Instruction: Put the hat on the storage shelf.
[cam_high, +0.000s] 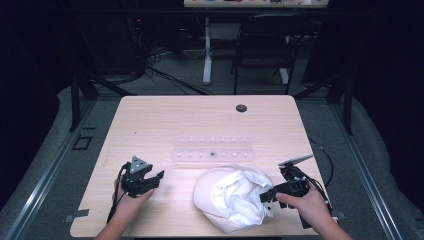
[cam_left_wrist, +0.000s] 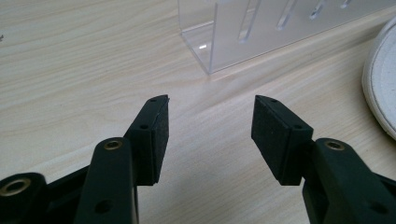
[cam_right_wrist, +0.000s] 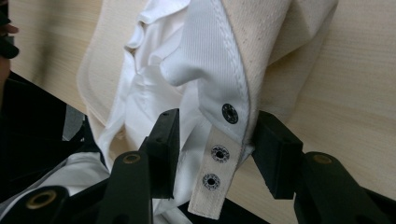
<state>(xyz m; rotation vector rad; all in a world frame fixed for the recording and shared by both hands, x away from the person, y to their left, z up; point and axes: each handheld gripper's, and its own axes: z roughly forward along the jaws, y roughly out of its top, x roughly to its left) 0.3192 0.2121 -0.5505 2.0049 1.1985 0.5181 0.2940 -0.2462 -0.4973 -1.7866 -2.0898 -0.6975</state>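
Observation:
A cream cap (cam_high: 230, 197) with a white lining lies upside down on the wooden table (cam_high: 175, 115), front right of centre. My right gripper (cam_high: 267, 196) is at the cap's right side. In the right gripper view the cap's (cam_right_wrist: 261, 42) snap strap (cam_right_wrist: 215, 172) hangs between the jaws of my right gripper (cam_right_wrist: 217, 126), which stand apart on either side of it. My left gripper (cam_high: 155, 179) rests low at the front left, apart from the cap. Its jaws are open over bare wood (cam_left_wrist: 210, 112), with the cap's edge (cam_left_wrist: 380, 79) at the far right.
A clear acrylic rack (cam_high: 212, 150) with slots lies across the table's middle, just behind the cap; its near corner (cam_left_wrist: 261, 32) stands ahead of my left gripper. A cable hole (cam_high: 241, 108) sits near the far edge. A chair (cam_high: 265, 45) stands beyond the table.

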